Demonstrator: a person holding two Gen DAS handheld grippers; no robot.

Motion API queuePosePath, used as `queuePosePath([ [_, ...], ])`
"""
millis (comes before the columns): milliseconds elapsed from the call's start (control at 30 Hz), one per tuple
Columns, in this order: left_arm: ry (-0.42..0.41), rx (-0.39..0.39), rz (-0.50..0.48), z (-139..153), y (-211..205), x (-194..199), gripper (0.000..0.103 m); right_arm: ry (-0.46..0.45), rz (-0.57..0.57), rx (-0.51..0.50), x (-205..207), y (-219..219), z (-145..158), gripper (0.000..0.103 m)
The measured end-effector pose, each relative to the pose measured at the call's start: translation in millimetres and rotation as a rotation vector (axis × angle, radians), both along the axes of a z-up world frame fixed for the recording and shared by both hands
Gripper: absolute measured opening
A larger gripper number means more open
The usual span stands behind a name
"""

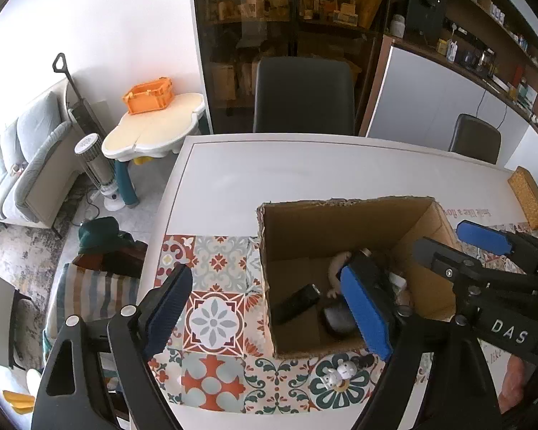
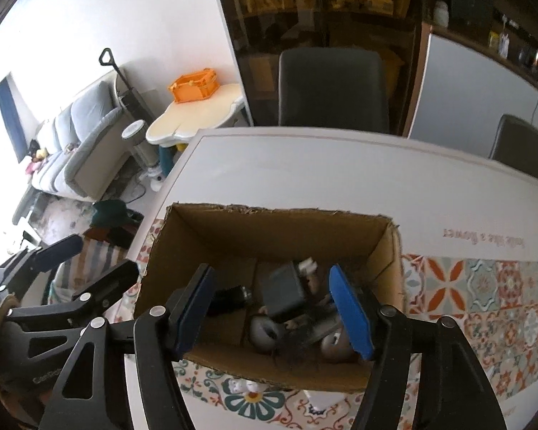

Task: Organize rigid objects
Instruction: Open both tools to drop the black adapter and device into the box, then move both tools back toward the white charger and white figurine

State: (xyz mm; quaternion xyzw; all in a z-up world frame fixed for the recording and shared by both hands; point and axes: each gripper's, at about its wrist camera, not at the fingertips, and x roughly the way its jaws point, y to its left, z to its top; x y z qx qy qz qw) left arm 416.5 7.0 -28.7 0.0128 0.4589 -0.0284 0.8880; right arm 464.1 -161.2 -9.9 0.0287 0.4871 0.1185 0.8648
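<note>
Cardboard box (image 2: pixel 211 247) sits open-topped on the patterned mat (image 1: pixel 215 268) of the white table (image 1: pixel 269 165), holding a grey block (image 2: pixel 283 290), a dark cylinder (image 1: pixel 296 302) and other small items. Right gripper (image 2: pixel 274 317) hangs over the box, jaws parted, nothing between the pads. Left gripper (image 1: pixel 269 308) straddles the box's left wall, jaws wide, empty. Small white figurine (image 1: pixel 340 372) stands on the mat just outside the near wall.

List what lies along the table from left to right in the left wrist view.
Left gripper's left finger → black cylinder in the cardboard box → white figurine → right gripper → yellow block.
</note>
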Motion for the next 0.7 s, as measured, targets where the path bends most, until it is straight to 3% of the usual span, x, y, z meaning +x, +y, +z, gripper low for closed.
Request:
queuePosePath([
  [400,-0.027,-0.015,-0.012,13,-14,-51,0.095,-0.029,-0.038,0.016,-53,-25,17,0.071],
  [700,-0.009,-0.011,-0.035,6,-27,-87,0.097,-0.037,-0.066,-0.003,-93,-44,14,0.071],
])
